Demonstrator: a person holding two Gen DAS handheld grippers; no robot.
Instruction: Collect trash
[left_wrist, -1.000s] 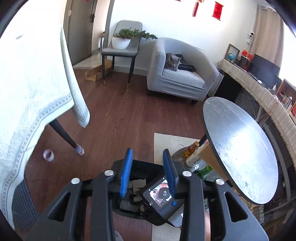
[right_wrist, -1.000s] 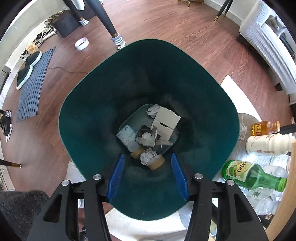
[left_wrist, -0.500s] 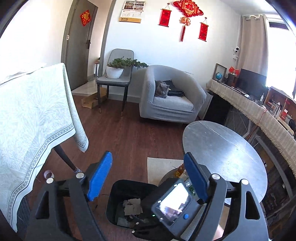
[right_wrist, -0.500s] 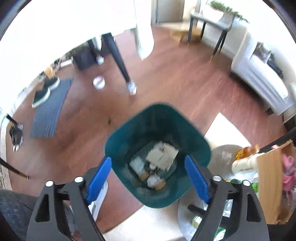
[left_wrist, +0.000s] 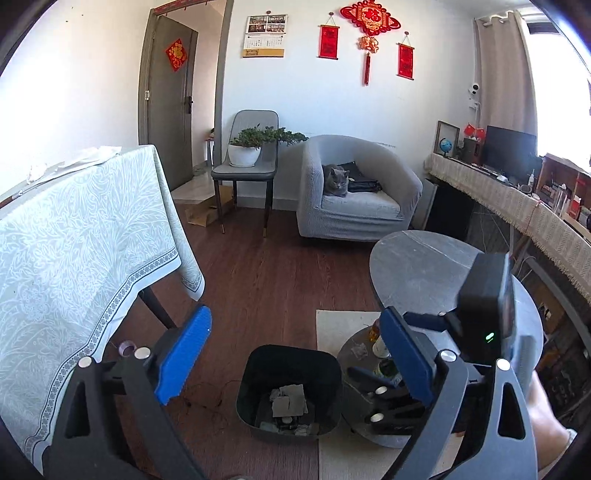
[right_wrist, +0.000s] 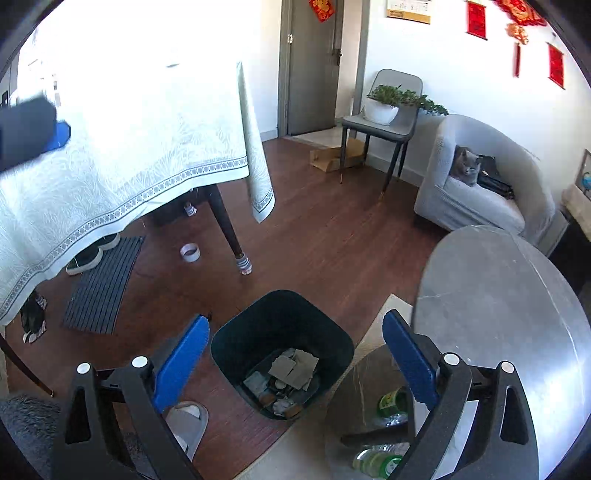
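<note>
So you've got both the left gripper (left_wrist: 295, 354) and right gripper (right_wrist: 297, 358) spread wide, holding nothing, above the bin (right_wrist: 282, 354) with trash (right_wrist: 288, 376) inside. Next you'd probably go hunting for more, maybe those bottles (right_wrist: 391, 402).

Below the left claw (left_wrist: 295, 354), whose fingers carry matt blue pads in black plastic frames with shiny metal screws, stands a smooth dark plastic bin (left_wrist: 289, 391) holding crumpled paper and flat grey cardboard (left_wrist: 287, 400). The floor (left_wrist: 273, 288) ahead of it is reddish-brown wood with a dull sheen. Right of the claw, the round desk (left_wrist: 417, 266) looks like polished grey stone. To its left hangs a pale patterned woven cloth (left_wrist: 74, 251).
</note>
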